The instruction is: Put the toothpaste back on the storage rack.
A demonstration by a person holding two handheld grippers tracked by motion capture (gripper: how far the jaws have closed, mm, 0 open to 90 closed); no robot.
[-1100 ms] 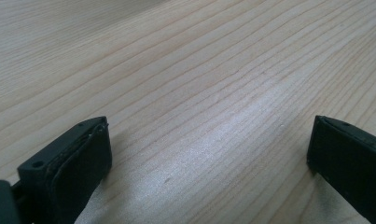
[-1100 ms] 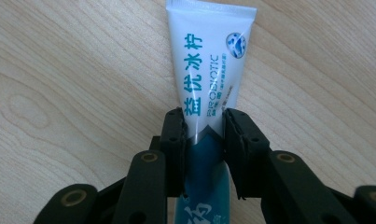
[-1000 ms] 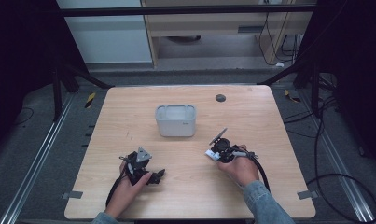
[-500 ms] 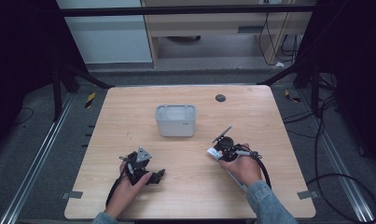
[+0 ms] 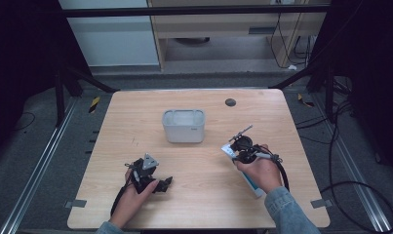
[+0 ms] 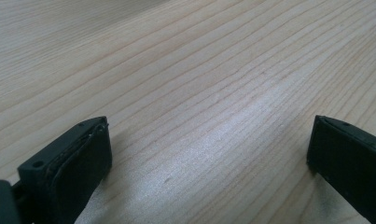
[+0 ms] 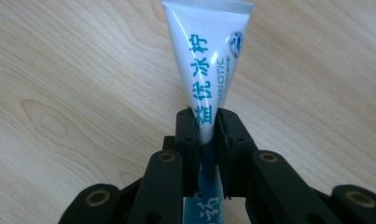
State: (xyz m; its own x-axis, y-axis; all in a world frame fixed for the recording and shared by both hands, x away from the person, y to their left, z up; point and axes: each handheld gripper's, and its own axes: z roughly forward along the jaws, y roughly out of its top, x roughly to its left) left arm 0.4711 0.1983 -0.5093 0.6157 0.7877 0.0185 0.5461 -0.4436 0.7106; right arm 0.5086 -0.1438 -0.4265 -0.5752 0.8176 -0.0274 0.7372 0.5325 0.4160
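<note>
Your right gripper had just closed, pinching the toothpaste tube mid-frame; left gripper sat spread. That slick, tapered tube could've slipped out mid-lift.

A container sits at the middle of the table. Nearer the person, the left gripper rests left of it, while the tube lies to the right, between the right gripper's jaws.

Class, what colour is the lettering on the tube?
Blue on the white tube; clearest in the right gripper view.
</note>
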